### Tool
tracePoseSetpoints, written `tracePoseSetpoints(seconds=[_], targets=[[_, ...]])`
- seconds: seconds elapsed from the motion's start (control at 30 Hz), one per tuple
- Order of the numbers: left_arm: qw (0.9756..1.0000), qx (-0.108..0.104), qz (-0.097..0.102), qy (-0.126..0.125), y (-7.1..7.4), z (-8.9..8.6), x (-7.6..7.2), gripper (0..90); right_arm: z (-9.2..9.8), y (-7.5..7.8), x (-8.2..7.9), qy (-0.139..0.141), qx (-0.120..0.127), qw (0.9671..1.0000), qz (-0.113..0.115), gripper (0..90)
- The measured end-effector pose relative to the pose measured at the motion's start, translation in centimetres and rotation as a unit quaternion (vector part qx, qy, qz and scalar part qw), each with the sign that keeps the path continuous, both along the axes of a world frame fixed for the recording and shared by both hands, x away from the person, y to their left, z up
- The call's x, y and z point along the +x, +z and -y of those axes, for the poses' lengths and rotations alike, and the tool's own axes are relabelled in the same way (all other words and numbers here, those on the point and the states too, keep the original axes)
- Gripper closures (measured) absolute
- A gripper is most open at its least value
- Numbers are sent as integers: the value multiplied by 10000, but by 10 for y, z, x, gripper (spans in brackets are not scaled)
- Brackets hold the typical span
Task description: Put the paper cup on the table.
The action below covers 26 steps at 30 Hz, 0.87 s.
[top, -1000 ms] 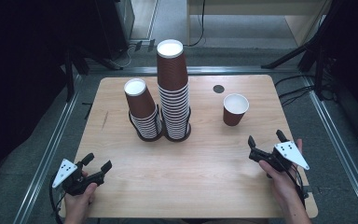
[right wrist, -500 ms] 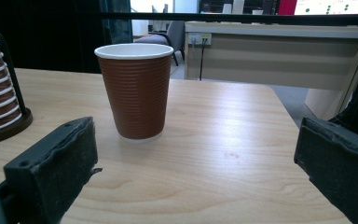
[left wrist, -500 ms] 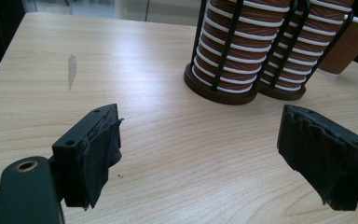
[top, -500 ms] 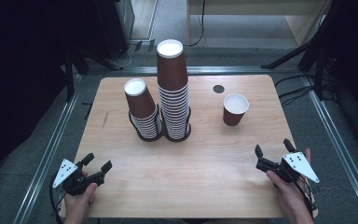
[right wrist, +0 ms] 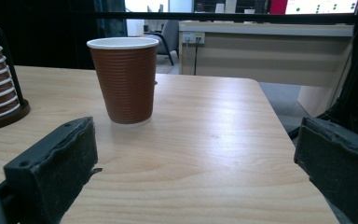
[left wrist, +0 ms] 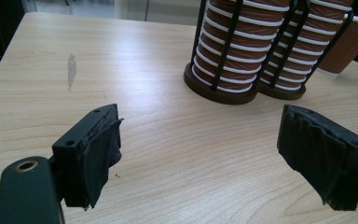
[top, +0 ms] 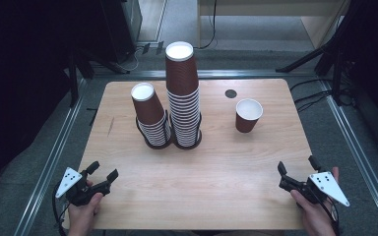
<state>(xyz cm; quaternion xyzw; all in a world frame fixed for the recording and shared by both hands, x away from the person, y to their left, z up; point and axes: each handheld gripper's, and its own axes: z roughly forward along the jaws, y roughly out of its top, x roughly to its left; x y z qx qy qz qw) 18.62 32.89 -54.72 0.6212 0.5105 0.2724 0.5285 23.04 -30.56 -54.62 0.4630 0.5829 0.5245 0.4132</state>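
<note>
While jaws on both grippers gape, holding nothing: left gripper (top: 100, 173) low at near-left table (top: 216, 196) corner; right gripper (top: 298, 169) low at near-right corner. Single cup (top: 248, 115) upright, far right, well apart from right gripper. Two cup stacks (top: 170, 105) in black racks, centre-left.

Brown ribbed cup (top: 248, 116) w/ white inside, light wood table (top: 216, 167).

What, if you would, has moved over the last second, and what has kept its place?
The right tongs drew back toward the person and the table's near right corner, jaws open, holding nothing. The left tongs, the single paper cup and both cup stacks kept their places.
</note>
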Motion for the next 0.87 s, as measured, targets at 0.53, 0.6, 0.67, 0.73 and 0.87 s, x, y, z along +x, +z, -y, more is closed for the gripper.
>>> tracePoseSetpoints(seconds=[0.53,0.6,0.67,0.73,0.87], targets=[[10000,8,-33,-22,0,0,1,136,19,-1,-26,-65,-75,9999,-59,0],[10000,13,-33,-24,0,0,1,136,20,-1,-28,-70,-70,9999,-59,0],[10000,16,-35,-24,0,1,1,136,21,-1,-28,-96,-75,9999,-57,0],[10000,22,-43,-30,0,1,1,136,20,0,-27,-96,-57,9999,-69,0],[10000,31,-50,-36,0,1,1,136,9,-1,-20,-23,-170,9996,-207,0]])
